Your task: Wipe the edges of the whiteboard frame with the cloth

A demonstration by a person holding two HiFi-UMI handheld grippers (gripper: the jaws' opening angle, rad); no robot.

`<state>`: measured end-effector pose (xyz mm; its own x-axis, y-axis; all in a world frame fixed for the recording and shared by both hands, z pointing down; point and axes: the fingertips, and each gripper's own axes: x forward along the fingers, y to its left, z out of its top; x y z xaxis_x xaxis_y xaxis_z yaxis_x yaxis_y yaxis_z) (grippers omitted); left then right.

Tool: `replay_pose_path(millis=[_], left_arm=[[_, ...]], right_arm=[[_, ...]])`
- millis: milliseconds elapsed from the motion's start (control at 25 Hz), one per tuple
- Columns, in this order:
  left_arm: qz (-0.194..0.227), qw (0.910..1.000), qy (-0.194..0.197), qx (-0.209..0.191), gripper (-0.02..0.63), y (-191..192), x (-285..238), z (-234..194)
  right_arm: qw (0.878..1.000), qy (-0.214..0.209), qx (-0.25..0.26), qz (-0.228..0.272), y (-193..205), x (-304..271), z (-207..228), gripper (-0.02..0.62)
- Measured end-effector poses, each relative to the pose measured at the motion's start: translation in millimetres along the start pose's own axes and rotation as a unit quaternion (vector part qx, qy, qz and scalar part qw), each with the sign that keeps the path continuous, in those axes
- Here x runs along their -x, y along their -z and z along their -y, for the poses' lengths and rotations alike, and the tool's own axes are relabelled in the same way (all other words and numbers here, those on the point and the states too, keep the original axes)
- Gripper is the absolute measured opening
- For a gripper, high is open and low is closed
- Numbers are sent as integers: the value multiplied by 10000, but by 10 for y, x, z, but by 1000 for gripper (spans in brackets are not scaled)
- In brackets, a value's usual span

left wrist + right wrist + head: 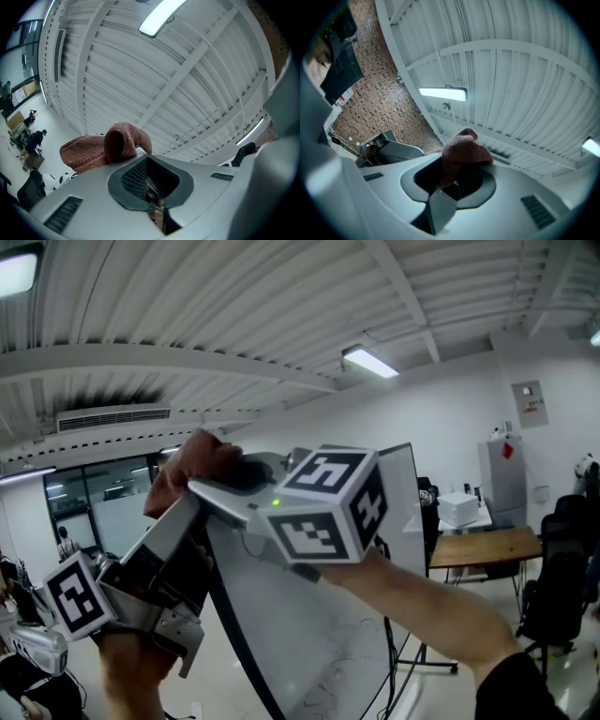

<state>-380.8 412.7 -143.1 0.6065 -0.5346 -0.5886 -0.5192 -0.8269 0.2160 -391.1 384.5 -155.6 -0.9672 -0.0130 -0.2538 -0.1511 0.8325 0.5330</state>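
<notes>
**Cloth pinched at top of whiteboard frame**

Right gripper [454, 174]: jaws clenched on the cloth [464, 152], which is stuffed into the gap. Left gripper [139, 154]: jaws drawn together too, cloth bunched on their far tip and apparently nipped there. In the head view both grippers meet at the cloth [192, 465], high by the whiteboard frame [234, 624]. The cloth looks soft, light and limp and will likely bunch or slip. Best held by a thick fold, leaving a pad free to rub the edge.

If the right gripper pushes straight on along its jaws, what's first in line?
The cloth sits clamped in the jaws of the right gripper. Past it only ribbed ceiling shows, so the way looks free up to that, though depth is unclear.
</notes>
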Motion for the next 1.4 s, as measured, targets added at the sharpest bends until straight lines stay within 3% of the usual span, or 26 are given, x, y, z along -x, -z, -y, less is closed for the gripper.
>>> replay_pose_path(millis=[360, 680, 800, 920, 1400], left_arm=[[58, 9999, 11, -144, -3, -38, -15, -10], [-150, 9988, 318, 330, -3, 196, -171, -92], [-196, 9975, 408, 540, -3, 232, -130, -142], [-249, 9976, 392, 507, -3, 305, -182, -132], [-281, 9992, 115, 262, -3, 460, -434, -98]], right_arm=[[9959, -137, -859, -257, -5, -82, 108, 91], [9836, 212, -1736, -447, 98, 92, 521, 91], [9816, 468, -1758, -587, 207, 92, 673, 91], [9796, 570, -1811, -661, 302, 153, 838, 91], [9804, 300, -1689, -972, 385, 128, 1010, 91]])
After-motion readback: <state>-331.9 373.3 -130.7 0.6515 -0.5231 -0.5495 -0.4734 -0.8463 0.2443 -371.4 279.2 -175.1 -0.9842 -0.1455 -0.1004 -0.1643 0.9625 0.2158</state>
